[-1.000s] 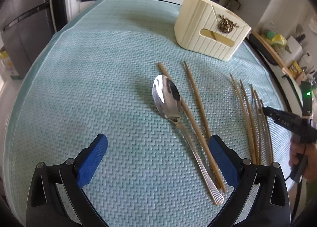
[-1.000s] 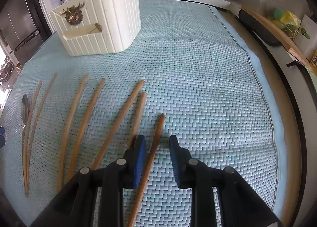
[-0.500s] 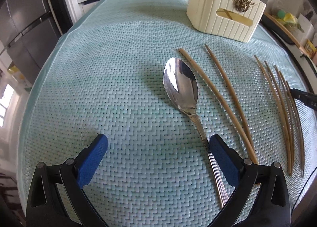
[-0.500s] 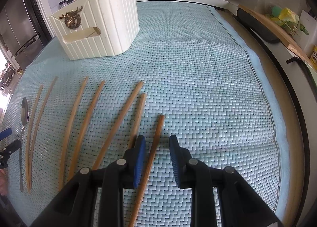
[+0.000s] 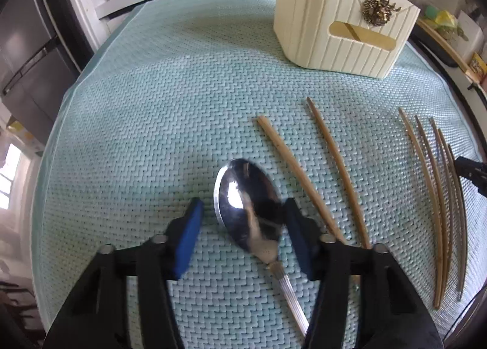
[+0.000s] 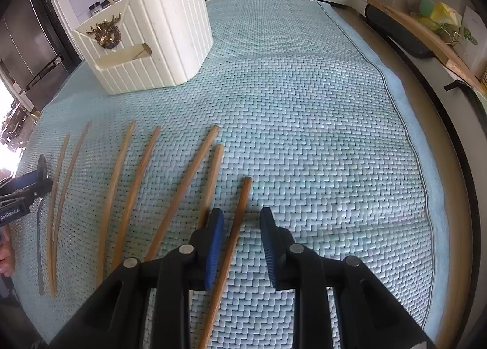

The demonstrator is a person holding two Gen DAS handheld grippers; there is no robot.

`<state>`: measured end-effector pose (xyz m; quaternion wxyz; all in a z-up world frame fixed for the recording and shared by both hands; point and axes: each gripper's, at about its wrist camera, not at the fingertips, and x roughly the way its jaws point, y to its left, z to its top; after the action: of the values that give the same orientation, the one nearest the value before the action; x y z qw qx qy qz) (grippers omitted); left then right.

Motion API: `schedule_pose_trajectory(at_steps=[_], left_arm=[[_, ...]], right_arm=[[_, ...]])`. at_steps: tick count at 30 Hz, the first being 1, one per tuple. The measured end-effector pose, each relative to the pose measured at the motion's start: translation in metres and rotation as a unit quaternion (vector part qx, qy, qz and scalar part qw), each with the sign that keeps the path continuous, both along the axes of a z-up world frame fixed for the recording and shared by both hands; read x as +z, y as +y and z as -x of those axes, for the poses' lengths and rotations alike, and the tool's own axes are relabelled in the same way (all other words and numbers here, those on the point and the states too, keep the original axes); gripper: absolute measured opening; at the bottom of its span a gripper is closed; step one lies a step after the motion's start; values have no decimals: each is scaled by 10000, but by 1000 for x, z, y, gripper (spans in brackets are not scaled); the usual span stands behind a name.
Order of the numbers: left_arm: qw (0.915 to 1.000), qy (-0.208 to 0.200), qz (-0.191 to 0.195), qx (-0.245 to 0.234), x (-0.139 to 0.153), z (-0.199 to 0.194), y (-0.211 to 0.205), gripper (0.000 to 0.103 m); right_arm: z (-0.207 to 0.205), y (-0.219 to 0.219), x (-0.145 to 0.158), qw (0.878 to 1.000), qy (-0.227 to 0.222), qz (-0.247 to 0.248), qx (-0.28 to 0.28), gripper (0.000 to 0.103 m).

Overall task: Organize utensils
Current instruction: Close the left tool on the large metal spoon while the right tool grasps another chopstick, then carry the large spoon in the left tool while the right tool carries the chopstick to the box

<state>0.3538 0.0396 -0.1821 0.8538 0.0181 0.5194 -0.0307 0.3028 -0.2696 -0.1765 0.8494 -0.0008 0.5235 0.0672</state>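
Observation:
A steel spoon (image 5: 243,193) lies on the teal woven mat (image 5: 152,105). My left gripper (image 5: 242,212) straddles the spoon's bowl and its jaws are closing; the right pad (image 5: 293,227) is at the bowl's edge, while the left pad (image 5: 188,233) stands clear of it. Two wooden chopsticks (image 5: 292,172) lie just right of the spoon, and several more (image 5: 432,196) lie farther right. My right gripper (image 6: 242,215) hovers low over the mat, slightly open, with one chopstick (image 6: 240,212) lying loose between its fingers. A cream ribbed utensil holder (image 5: 334,29) stands at the back.
The holder (image 6: 152,38) carries a gold deer ornament. Several chopsticks (image 6: 127,190) fan out left of my right gripper. A counter with jars and a stove lies beyond the mat, a dark fridge at the left, and a wooden board along the right edge.
My left gripper has moved forward over the spoon and its jaws have narrowed from wide open to around the bowl. The right gripper has stayed over its chopstick.

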Motion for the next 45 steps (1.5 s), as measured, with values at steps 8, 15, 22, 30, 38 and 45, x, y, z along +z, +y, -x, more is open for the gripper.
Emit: schedule_pose_trajectory(at_steps=[8,15,22,30,38,45], left_arm=[[9978,37,663,-2,4,-9,21,40],[9950,-322,944,1,37,9,28,39],[9906,-716,1159,-100,77,35,34,38],[9841,-1189,1294,-252,127,68,42,3],[9815,-1136,1522,-240,120,59,46,0],[9782,-1372,1539,-239,132,74,45,0]], right_arm=[[-25,-20,2,9979,552,-314,-162,9],[-45,-57,10,9875,842,-1184,-613,6],[-26,-59,49,9878,387,-1436,-455,6],[42,-31,127,9870,-841,-1363,145,6],[78,-6,177,9771,-1619,-1284,510,6],[97,-8,197,9731,-1913,-1198,457,6]])
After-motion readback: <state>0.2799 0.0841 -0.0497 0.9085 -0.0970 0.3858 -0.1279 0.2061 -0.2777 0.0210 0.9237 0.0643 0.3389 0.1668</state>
